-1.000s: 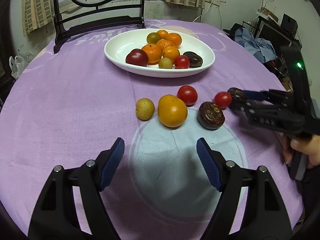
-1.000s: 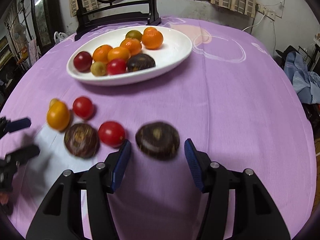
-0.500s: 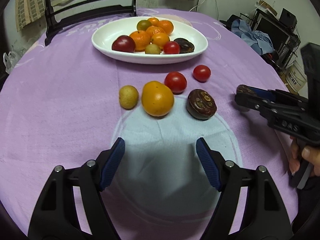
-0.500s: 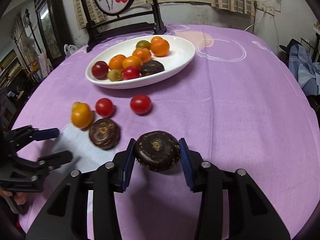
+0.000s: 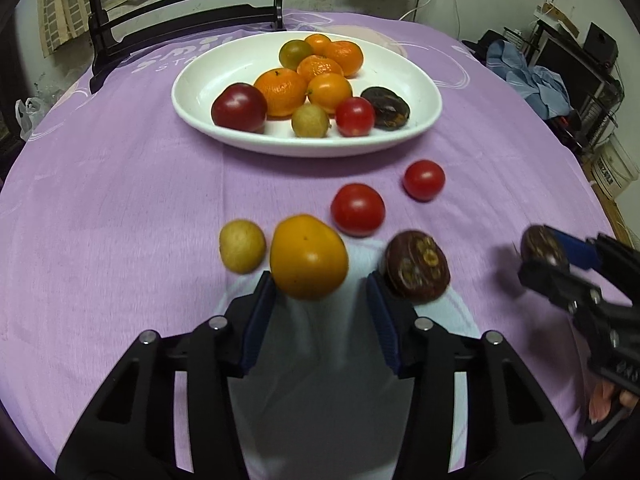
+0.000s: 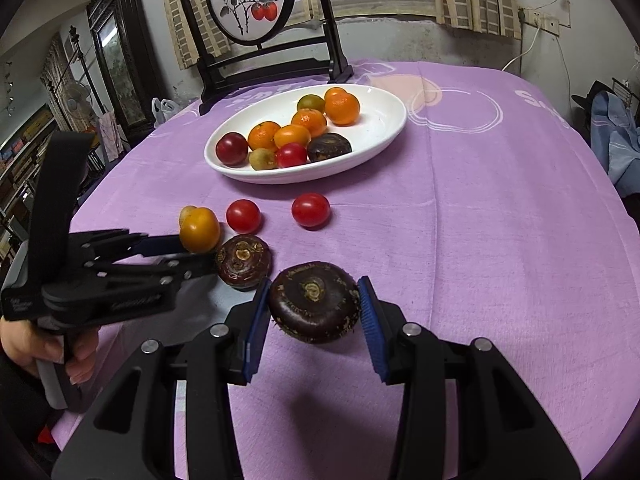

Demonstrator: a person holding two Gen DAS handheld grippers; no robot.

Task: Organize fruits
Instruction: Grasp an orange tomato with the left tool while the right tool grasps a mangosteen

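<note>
The right gripper [image 6: 314, 307] has its blue-padded jaws closed against both flanks of a dark brown, flattened round water chestnut [image 6: 314, 302], held clear of the purple tablecloth [image 6: 480, 260] with a shadow under it. Its flat top with the pale stem scar faces back toward the camera, so its short axis runs roughly along the fingers and its broad width spans the jaws. The skin looks rough and matte, with pale flecks at the rim.

The white oval ceramic plate [image 6: 384, 136], already holding oranges, red fruits and one similar dark chestnut, lies straight ahead of this gripper and slightly to its left, well apart. The coming carry is probably forward over the loose fruit; the nearer red cherry tomato [image 6: 310, 209] sits right on that line.

The left gripper [image 5: 320, 304] is spread wide and holds nothing. A smooth orange round fruit [image 5: 308, 257] lies just ahead between its fingertips, nearer the left finger, and a second dark brown chestnut [image 5: 417, 267] sits just beyond its right fingertip. A small yellow-green fruit [image 5: 242, 245] lies ahead to its left. This hand is the nearer one for the orange fruit
</note>
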